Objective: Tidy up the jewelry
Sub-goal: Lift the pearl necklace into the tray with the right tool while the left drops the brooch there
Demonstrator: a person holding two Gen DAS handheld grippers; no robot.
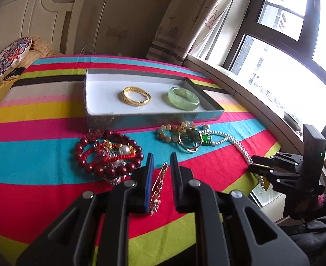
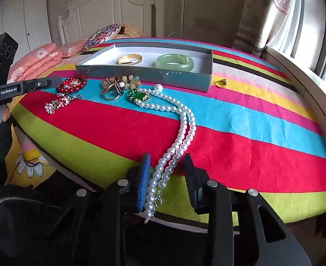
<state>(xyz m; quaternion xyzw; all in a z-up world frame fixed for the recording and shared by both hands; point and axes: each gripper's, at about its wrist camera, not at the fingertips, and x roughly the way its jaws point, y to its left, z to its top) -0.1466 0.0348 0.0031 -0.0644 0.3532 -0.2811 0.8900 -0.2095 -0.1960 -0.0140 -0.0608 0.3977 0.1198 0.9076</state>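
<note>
Both your grippers sit low over the striped bedspread [image 2: 240, 155], each with jewelry between its fingers.

Your left gripper [image 1: 161, 161] has its fingers parted around a slim flowered brooch [image 1: 158, 187] (it lies against the blue pad, the other finger clear of it). Your right gripper [image 2: 167, 166] is spread wide too, straddling the clasp end of the pearl necklace [image 2: 180, 133], which trails up to the green pendant [image 2: 139, 96]. The shallow box [image 1: 154, 119] already holds the gold bangle [image 1: 135, 96] and the jade bangle [image 1: 183, 98], side by side. Just in front of the box lie the red bead bracelets [image 1: 108, 153] and a tangle of pale beads and rings [image 2: 118, 85]; a gold ring [image 2: 221, 82] sits alone beside its right end.
</note>
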